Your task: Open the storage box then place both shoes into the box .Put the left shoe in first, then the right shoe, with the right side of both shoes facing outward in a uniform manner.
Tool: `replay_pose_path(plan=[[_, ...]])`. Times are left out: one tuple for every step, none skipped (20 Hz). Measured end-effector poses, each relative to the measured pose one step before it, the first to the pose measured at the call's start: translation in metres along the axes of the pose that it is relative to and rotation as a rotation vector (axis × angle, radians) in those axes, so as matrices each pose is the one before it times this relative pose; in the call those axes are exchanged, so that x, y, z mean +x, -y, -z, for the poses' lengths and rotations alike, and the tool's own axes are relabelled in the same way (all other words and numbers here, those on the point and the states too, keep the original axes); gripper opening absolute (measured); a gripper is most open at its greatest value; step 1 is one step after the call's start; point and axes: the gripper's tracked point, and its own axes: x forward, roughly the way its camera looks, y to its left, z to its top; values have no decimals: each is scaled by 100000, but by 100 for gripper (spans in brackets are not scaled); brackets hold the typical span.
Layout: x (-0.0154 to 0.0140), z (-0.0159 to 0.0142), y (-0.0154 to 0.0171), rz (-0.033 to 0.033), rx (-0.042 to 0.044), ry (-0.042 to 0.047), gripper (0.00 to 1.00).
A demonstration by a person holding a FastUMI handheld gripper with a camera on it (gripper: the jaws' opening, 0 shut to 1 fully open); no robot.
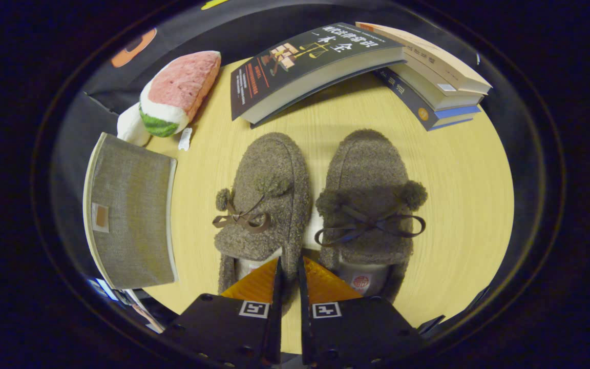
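Two brown fuzzy slippers with dark bows stand side by side on the wooden table, toes pointing away from me. The left shoe (pixel 264 200) lies just ahead of my fingers, and the right shoe (pixel 369 205) sits beside it. My gripper (pixel 290 274) is nearly closed at the heel end of the left shoe. Its left finger is over that shoe's opening, its right finger is in the gap between the shoes, and the fuzzy inner side wall is pinched between them. The grey fabric storage box (pixel 131 215) stands to the left of the shoes, its tabbed face towards me.
A watermelon-slice plush toy (pixel 177 95) lies beyond the box. A dark book (pixel 305 66) leans on a stack of books (pixel 436 77) beyond the shoes. Bare table (pixel 459 205) stretches to the right of the right shoe.
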Motion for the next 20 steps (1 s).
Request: replay_pose_path(plan=[[425,313,506,2128,352,-1281,15],[25,-66,-15,715,-349,-47,6],[239,-53,-412,-1740,-670,342,7],[-59,7,-171,-827,-1445,-478,7],[90,15,-54,-240,1029,430,7],[-317,112,-92,-734,666,-264,1],[-280,118,131,115,210,-146,1],[-410,184,69,99,541,-110,1],[-510,143,-66,-487,653,276,1],[-658,161,-118,-499,492,-84,1],[-871,163,-217,-926,1090,217,1],[-997,51,-505,-1798,1300,691,1],[-1136,72,-575,-1598,646,853,1],[-1183,64,-716,-1401,23,1170,1],[-1154,68,-854,-1017,-561,1054,1],[-1190,-28,-927,-1046,-971,1117,0],[-1090,-8,-1026,-1115,-240,846,1],[-955,-66,-1094,-1252,-25,425,1],[-1108,-41,-1450,-1567,-216,362,1],[-1103,-120,-1433,-1189,-442,533,1]])
